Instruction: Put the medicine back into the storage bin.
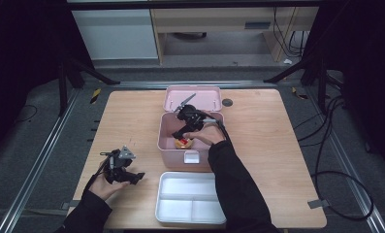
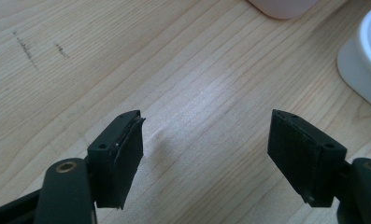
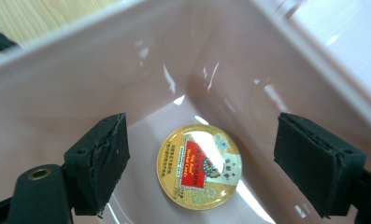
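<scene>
The right gripper reaches down into the open pink box in the middle of the high view. Its jaws stand wide apart and hold nothing. In the right gripper view, a round gold tin with a red label lies flat on the bottom of the box, in the lower middle of the frame, between the two jaws but not touching them. I think the gripper is held like this, open on both sides of the tin, to close on it and lift it out.

The lid of the box leans back toward the top of the high view, so the way in from above is free. A white tray with compartments waits at the lower middle of that view, just in front of the box; it is probably the place for the tin.

The left gripper rests at the lower left of the high view over the bare worktop, jaws also wide open and holding nothing, probably kept aside so it does not disturb.
</scene>
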`<state>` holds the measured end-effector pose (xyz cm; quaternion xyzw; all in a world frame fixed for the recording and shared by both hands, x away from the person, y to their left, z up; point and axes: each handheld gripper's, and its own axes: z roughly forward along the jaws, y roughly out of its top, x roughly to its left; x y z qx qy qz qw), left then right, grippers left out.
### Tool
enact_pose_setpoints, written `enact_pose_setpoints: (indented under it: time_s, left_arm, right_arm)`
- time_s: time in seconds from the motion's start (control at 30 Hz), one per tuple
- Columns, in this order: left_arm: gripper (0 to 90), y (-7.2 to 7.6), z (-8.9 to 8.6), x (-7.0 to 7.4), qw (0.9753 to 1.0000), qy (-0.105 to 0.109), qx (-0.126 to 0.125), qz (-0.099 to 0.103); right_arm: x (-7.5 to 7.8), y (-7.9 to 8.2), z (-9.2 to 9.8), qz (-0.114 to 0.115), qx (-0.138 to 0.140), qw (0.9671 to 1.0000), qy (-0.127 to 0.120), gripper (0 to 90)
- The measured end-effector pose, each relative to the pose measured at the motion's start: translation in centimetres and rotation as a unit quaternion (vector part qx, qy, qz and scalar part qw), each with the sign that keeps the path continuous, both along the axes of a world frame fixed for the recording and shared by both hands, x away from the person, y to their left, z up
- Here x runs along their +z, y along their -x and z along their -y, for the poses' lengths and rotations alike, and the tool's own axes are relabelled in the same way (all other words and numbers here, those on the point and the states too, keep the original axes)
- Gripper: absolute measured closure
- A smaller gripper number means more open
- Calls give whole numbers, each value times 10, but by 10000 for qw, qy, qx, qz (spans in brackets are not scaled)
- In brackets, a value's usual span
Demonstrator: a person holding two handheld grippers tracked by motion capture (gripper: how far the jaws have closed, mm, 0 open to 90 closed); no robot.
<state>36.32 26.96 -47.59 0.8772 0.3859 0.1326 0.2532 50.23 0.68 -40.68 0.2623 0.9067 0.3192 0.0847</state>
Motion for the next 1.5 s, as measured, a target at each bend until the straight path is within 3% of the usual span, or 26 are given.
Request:
enact_pose_setpoints:
  time_s: [0.33,0.57,0.77,1.07,1.27,1.5]
  left_arm:
    - [278,4,5,11,9997,80,-197,102]
    - [288,11,16,24,9985,132,-477,215]
    - [295,17,26,36,9968,147,-735,274]
    - [311,29,41,55,9929,144,-1112,389]
    - [333,34,52,53,9897,137,-1396,298]
    - [369,39,66,50,9846,24,-1739,156]
  right_arm:
    - [50,26,35,508,-136,9970,-565,200]
    - [67,54,69,773,-106,9959,-465,181]
    - [73,86,104,887,-135,9944,-565,189]
    - [61,127,136,821,-95,9947,-618,200]
    - [40,148,149,722,-19,9956,-597,222]
    - [15,163,148,574,231,9974,-369,285]
